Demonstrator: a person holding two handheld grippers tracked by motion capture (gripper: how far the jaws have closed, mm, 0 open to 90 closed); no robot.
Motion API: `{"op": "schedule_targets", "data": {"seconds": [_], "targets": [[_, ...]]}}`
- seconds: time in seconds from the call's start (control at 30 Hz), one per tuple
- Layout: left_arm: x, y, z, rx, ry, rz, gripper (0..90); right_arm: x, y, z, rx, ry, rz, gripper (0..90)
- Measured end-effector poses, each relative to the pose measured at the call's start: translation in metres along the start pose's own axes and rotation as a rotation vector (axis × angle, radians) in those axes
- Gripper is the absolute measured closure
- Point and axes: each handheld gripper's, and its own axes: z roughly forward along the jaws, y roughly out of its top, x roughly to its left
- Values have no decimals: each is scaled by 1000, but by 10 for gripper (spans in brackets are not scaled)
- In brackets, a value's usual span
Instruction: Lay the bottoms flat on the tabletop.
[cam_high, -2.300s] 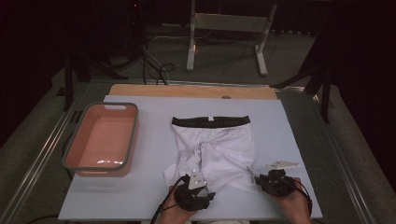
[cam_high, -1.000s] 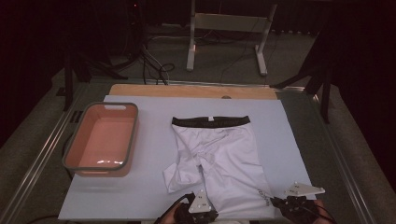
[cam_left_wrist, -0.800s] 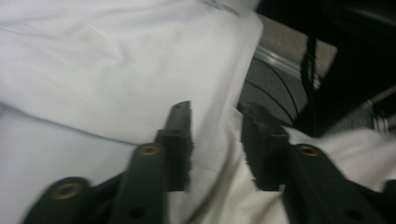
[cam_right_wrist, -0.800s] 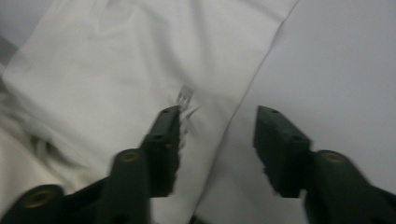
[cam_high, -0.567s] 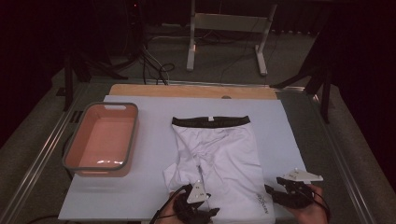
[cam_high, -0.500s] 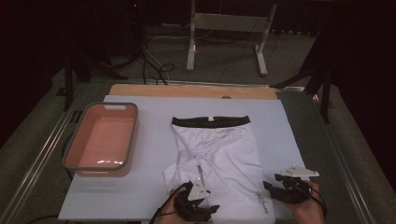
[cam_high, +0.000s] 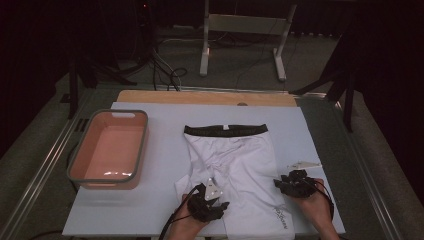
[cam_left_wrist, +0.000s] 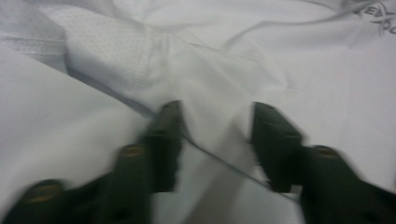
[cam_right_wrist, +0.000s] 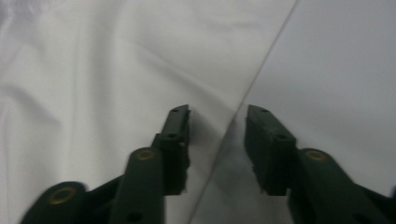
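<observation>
White shorts (cam_high: 235, 160) with a black waistband (cam_high: 225, 130) lie flat on the white table (cam_high: 160, 200), legs toward me. My left gripper (cam_high: 206, 196) rests over the crumpled left leg hem. In the left gripper view its jaws (cam_left_wrist: 217, 112) stand apart with a fold of cloth between them. They have just been closing. My right gripper (cam_high: 292, 181) sits at the right leg's outer edge. Its jaws (cam_right_wrist: 218, 112) straddle that cloth edge without pressing it, and they too have just been closing.
A pink tub (cam_high: 80, 170) with a grey rim stands at the table's left. A wooden strip (cam_high: 205, 97) runs along the far edge. Beyond it are stand legs and cables on the floor. A grey logo (cam_high: 282, 216) marks the right leg hem.
Both hands have moved from the table's near edge away from me onto the shorts, the right one also leftward. The jaws, shut a second ago, now stand apart.
</observation>
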Motion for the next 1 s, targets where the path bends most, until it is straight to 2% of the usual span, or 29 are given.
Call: {"op": "schedule_targets", "data": {"seconds": [0.07,0.1,0.17,0.23,0.5,0.67,0.73,0.83,1.0], "targets": [[0,0,1,2,-15,-3,718,1,0,-1,3,7,-15,817],[-1,0,1,2,-19,0,752,1,-1,-2,5,7,-23,861],[-3,1,2,8,-29,9,834,0,-3,-3,0,-4,-31,872],[-6,2,3,8,-37,20,884,-3,-5,-4,-6,-13,-18,885],[-18,2,5,16,-87,59,896,-8,-14,-12,-8,-26,-7,890],[-26,2,6,18,-107,70,897,-10,-25,-21,-7,-50,-16,896],[-27,2,7,20,-110,76,897,-11,-28,-23,-11,-49,-14,894],[-26,2,6,21,-111,75,897,-16,-28,-23,-28,-68,20,794],[-26,1,6,21,-111,74,897,-19,-15,-15,-65,-47,73,663]]}}
